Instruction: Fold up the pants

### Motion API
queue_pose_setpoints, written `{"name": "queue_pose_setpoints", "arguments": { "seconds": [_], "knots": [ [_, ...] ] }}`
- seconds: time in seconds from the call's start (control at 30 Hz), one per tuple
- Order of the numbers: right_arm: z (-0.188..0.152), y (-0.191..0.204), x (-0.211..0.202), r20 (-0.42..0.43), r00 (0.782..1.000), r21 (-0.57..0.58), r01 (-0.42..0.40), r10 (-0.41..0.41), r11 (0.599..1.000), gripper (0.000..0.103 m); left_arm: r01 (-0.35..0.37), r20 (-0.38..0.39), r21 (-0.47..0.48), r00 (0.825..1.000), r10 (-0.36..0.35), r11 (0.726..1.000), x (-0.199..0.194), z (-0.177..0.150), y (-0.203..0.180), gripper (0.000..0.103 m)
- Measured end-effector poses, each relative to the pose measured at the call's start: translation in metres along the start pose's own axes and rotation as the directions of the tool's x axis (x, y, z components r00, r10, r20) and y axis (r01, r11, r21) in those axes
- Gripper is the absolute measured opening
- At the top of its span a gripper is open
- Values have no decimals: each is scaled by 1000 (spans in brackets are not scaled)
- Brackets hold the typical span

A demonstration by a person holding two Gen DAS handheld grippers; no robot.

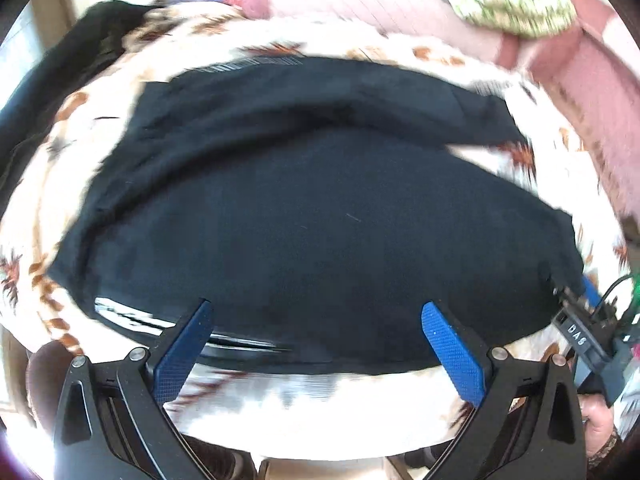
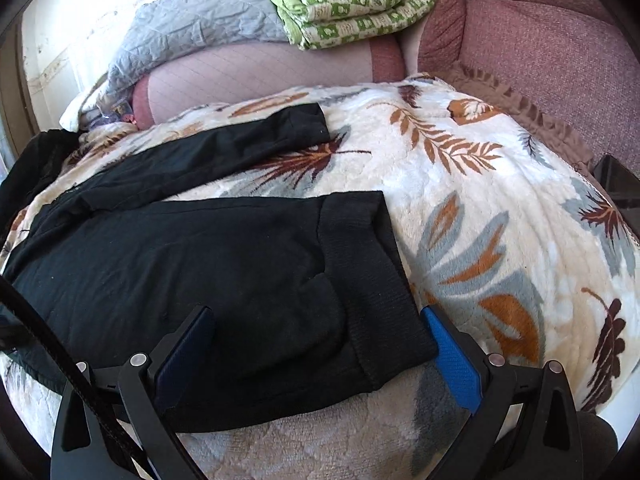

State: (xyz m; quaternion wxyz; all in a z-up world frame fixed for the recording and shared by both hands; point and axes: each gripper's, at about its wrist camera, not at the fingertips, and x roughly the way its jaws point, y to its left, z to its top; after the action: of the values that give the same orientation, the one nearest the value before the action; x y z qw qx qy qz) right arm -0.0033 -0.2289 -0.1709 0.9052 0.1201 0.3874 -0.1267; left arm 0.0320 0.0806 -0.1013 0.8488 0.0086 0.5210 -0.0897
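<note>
Black pants [image 1: 312,216] lie spread flat on a cream blanket with a leaf print [image 1: 320,404]. In the left wrist view my left gripper [image 1: 316,312] hovers open over the near edge of the pants, near a white-striped band [image 1: 132,316]; this view is blurred. The right wrist view shows both legs of the pants [image 2: 180,264] pointing right, the nearer leg ending in a ribbed cuff [image 2: 368,276]. My right gripper [image 2: 320,320] stands open and straddles that cuff, with cloth between its blue fingers [image 2: 452,356]. The right gripper's body [image 1: 588,332] shows at the right edge of the left wrist view.
The leaf-print blanket [image 2: 460,184] covers a pink sofa [image 2: 540,48]. A folded green-and-white quilt [image 2: 352,4] and a grey quilt [image 2: 192,28] rest on the sofa back. Another black garment [image 2: 32,168] lies at the far left. A black cable [image 2: 48,344] crosses the lower left.
</note>
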Motion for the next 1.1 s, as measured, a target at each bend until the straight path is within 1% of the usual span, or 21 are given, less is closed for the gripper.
{"name": "queue_pose_setpoints", "arguments": {
  "seconds": [0.07, 0.17, 0.23, 0.3, 0.4, 0.53, 0.63, 0.9, 0.97, 1.03, 1.1],
  "knots": [
    [4, 3, 2, -38, 999, -11, 22, -22, 1000, 103, -31, 25, -28, 999, 32, 999, -11, 2, 25, 103],
    [8, 6, 4, -81, 996, -7, 43, -43, 999, 103, -41, 60, -76, 997, 46, 996, -22, -4, 57, 103],
    [9, 9, 6, -99, 993, -2, 68, -68, 998, 103, -44, 64, -101, 997, 51, 994, -27, -10, 76, 103],
    [8, 11, 6, -105, 990, 10, 91, -90, 996, 103, -52, 78, -111, 995, 61, 992, -34, -17, 87, 103],
    [6, 15, 5, -101, 987, 18, 125, -123, 992, 103, -88, 126, -105, 987, 101, 991, -49, -23, 96, 103],
    [5, 18, 3, -98, 984, 21, 152, -149, 988, 103, -105, 185, -79, 976, 118, 991, -68, -27, 93, 103],
    [7, 18, 3, -104, 984, 22, 150, -147, 988, 103, -107, 208, -55, 971, 116, 993, -73, -26, 83, 103],
    [5, 15, -2, -88, 990, 8, 114, -113, 993, 103, -99, 183, 52, 979, 88, 994, -72, -26, 48, 103],
    [9, 14, -9, -91, 989, 12, 115, -113, 993, 101, -78, 186, 70, 981, 64, 994, -75, -18, 45, 103],
    [14, 12, -22, -52, 994, 26, 93, -92, 995, 100, -48, 189, 67, 981, 35, 997, -78, -8, 47, 103],
    [25, 10, -41, 2, 998, 22, 56, -56, 998, 100, 3, 193, 53, 981, -13, 999, -79, 11, 54, 103]
  ]
}}
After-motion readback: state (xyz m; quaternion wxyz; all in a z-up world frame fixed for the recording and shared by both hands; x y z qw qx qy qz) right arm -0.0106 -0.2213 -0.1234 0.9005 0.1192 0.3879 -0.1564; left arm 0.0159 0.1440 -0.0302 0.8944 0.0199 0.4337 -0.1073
